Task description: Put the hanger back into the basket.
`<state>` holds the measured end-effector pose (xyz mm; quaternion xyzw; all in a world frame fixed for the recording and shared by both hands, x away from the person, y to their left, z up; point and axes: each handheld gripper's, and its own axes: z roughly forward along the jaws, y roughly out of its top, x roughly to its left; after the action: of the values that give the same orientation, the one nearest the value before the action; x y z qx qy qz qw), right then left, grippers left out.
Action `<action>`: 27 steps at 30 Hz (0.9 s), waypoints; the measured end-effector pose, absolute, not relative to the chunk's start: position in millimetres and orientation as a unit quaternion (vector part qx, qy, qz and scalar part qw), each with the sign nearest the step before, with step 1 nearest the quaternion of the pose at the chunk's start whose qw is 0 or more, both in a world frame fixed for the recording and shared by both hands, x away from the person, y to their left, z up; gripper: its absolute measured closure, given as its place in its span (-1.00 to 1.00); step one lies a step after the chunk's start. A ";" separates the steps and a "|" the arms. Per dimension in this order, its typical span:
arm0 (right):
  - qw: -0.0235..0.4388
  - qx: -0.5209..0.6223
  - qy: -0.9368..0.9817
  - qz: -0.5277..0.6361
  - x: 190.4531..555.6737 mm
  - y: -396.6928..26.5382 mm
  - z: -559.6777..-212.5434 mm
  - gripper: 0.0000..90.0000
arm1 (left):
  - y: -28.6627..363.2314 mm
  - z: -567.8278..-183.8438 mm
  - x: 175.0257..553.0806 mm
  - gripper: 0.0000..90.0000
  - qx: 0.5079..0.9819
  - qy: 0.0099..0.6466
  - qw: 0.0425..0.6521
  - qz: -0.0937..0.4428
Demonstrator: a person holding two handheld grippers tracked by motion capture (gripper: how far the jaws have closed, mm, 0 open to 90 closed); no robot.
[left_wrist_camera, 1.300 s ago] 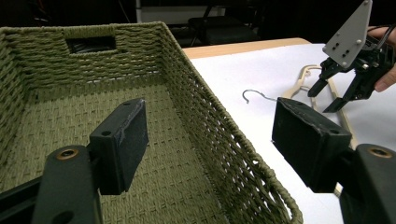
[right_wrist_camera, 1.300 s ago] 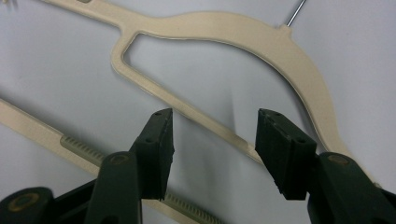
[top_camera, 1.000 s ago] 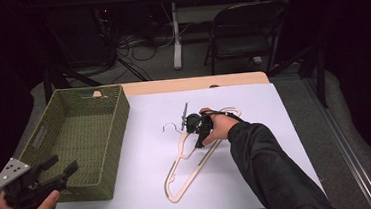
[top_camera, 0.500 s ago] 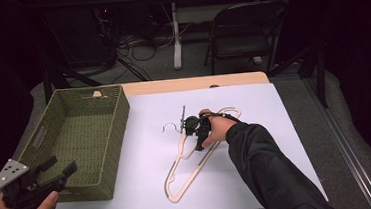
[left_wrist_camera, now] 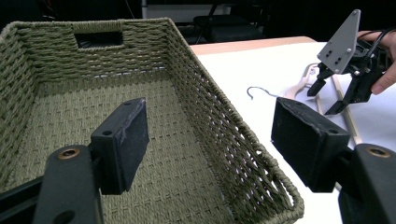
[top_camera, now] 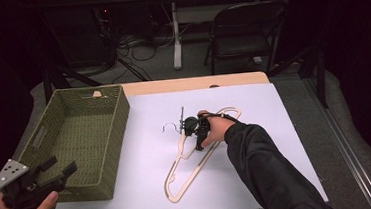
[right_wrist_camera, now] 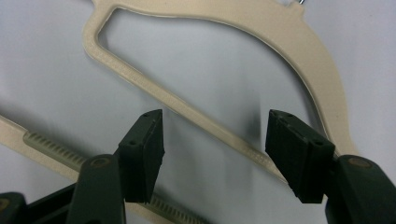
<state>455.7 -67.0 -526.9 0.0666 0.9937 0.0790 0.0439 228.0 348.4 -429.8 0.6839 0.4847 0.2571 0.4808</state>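
In the high view, the right claw (top_camera: 190,134) sits low over the two cream hangers (top_camera: 193,164) in the middle of the white surface (top_camera: 286,141). Its jaws have just been opening, and they now stand apart with a hanger bar running beneath the gap, not pinched. The hangers lie flat where they lay a moment ago, overlapping, with a metal hook (top_camera: 169,127) pointing toward the green woven basket (top_camera: 113,140) at the left. This reads as a claw readying to close on a hanger rather than one carrying it; the pick-up is probably not yet made. The left claw (top_camera: 61,170) waits at the near corner of the basket, jaws apart and empty. Behind the surface stand a dark folding chair (top_camera: 243,34), loose cables on the floor and a white post.

In the left gripper view, the left claw (left_wrist_camera: 210,135) frames the basket's (left_wrist_camera: 233,140) empty inside, and the right claw (left_wrist_camera: 332,95) shows farther off above the hangers (left_wrist_camera: 308,84).

In the right gripper view, the right claw (right_wrist_camera: 212,140) straddles a hanger (right_wrist_camera: 224,135) bar, pads clear on both sides, the white surface (right_wrist_camera: 196,60) below.
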 end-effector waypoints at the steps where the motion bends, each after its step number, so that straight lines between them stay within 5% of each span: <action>1: 0.044 0.062 0.994 0.080 456.2 -66.4 -527.3 -0.17 | 348.6 -429.9 228.0 -0.39 0.684 0.485 0.481 0.257; 20: 0.019 0.047 0.997 0.059 455.2 -58.4 -528.5 0.19 | 349.2 -430.8 228.4 -0.38 0.683 0.487 0.480 0.256; 27: -0.004 0.035 0.999 0.037 450.5 -61.6 -527.7 0.69 | 348.2 -430.5 228.5 -0.38 0.684 0.486 0.480 0.255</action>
<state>450.5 -61.6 -527.7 0.0351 0.9987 0.0375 -0.0037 228.5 348.2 -430.5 0.6844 0.4857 0.2547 0.4804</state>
